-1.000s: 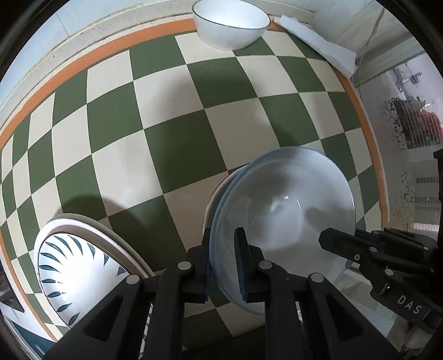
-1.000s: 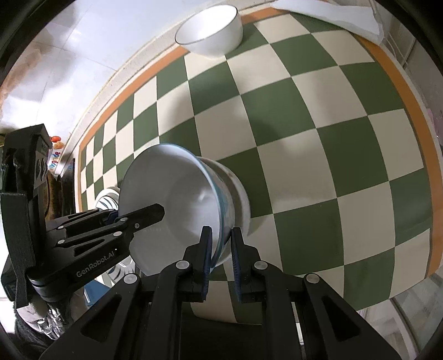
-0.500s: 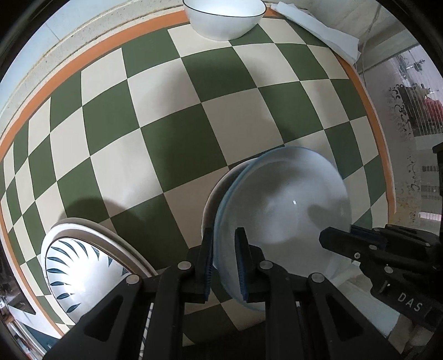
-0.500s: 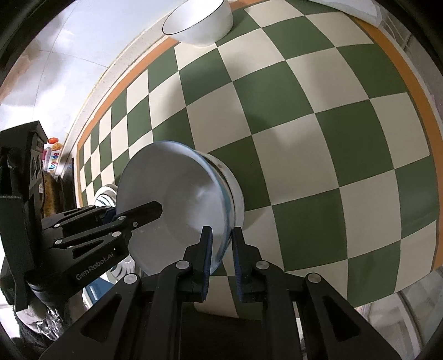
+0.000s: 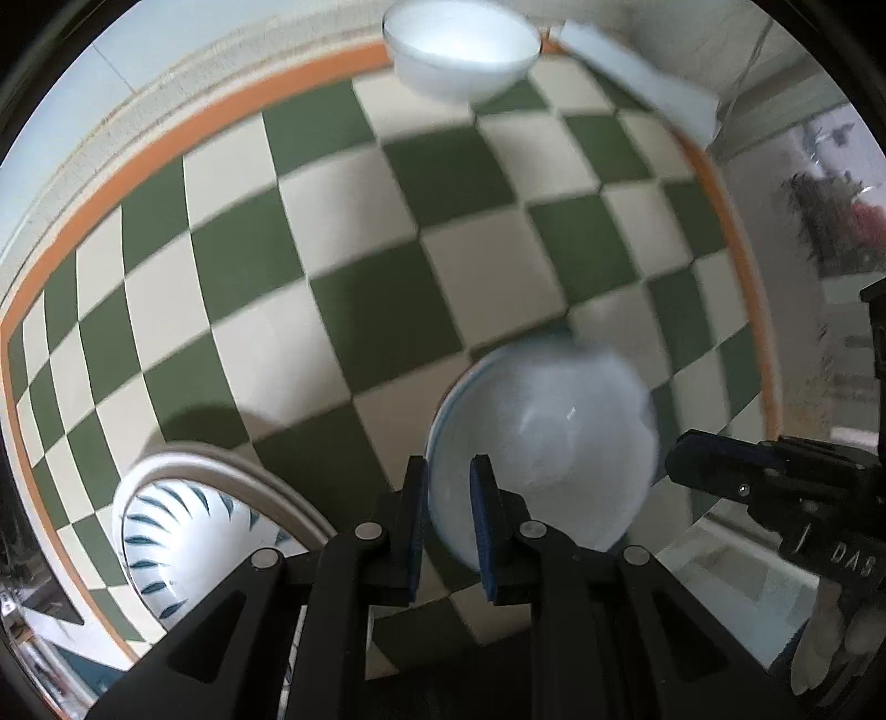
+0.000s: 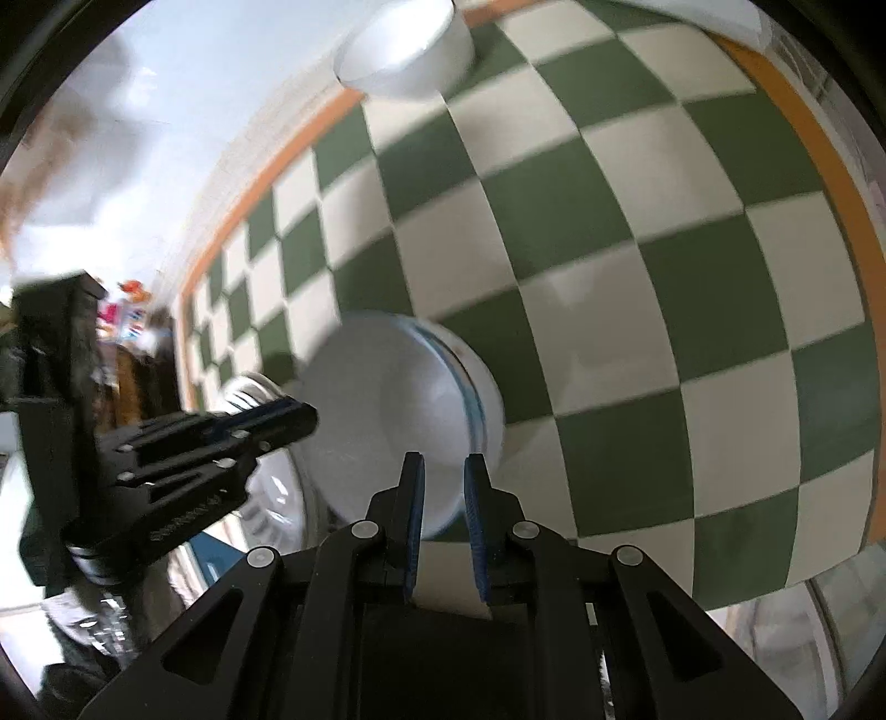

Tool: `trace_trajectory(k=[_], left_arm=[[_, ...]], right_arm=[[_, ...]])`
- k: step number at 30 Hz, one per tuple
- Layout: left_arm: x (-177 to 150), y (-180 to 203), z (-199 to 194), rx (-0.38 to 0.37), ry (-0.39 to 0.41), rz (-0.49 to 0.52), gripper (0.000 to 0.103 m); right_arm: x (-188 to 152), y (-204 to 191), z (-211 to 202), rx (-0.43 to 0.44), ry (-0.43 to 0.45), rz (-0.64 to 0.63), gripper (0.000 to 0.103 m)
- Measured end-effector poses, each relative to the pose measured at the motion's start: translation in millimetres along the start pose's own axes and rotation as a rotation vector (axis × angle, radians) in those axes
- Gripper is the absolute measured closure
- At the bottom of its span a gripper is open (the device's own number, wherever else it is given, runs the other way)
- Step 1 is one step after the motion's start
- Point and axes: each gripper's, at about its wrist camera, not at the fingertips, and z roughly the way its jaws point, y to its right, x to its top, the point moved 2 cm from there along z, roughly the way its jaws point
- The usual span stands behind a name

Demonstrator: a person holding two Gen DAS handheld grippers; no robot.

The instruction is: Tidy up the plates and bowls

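A pale blue-rimmed bowl (image 5: 545, 432) is held between both grippers above the green-and-cream checkered table. My left gripper (image 5: 448, 501) is shut on its left rim. My right gripper (image 6: 443, 498) is shut on its near rim; the bowl (image 6: 387, 410) is tilted. A white bowl (image 5: 462, 55) stands at the table's far edge, also in the right wrist view (image 6: 407, 52). A leaf-patterned plate stack (image 5: 183, 526) lies at the near left. The view is motion-blurred.
A folded white cloth (image 5: 642, 77) lies at the far right corner. The table has an orange border (image 5: 166, 149) along a pale wall. Clutter shows beyond the table's right edge (image 5: 836, 221).
Both grippers have lifted and drawn back with the bowl. It has come off the white plate it was on, and the table looks smaller and farther.
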Motion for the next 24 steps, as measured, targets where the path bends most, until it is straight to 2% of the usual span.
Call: trace_trajectory(k=[1, 3, 4, 5, 8, 12, 16, 19, 24], left_arm=[[6, 0, -7, -0.002, 0.022, -0.011, 0.089], [22, 0, -20, -0.002, 0.077, -0.033, 0.088], [30, -2, -25, -0.006, 0.1, -0.048, 0.087], [41, -5, -31, -0.008, 0.124, -0.067, 0.085], [79, -16, -38, -0.031, 0.161, -0.132, 0.082], [135, -32, -32, -0.024, 0.19, -0.202, 0.082], [186, -43, -13, -0.015, 0.166, -0.238, 0.082], [212, -48, 0, 0.003, 0.151, -0.241, 0.082], [239, -54, 30, -0.006, 0.089, -0.243, 0.082]], right_arm=[[5, -1, -7, 0.011, 0.019, -0.004, 0.084], [25, -4, -23, 0.031, 0.077, -0.013, 0.073], [35, -4, -29, 0.034, 0.106, -0.016, 0.06], [51, -3, -36, 0.036, 0.144, -0.012, 0.053], [87, 2, -42, 0.058, 0.188, 0.001, 0.053], [143, 4, -40, 0.032, 0.236, -0.008, 0.053], [200, 4, -24, 0.0, 0.245, -0.018, 0.053], [230, 5, -12, -0.02, 0.238, -0.023, 0.053], [266, 8, 17, -0.058, 0.186, -0.026, 0.053]])
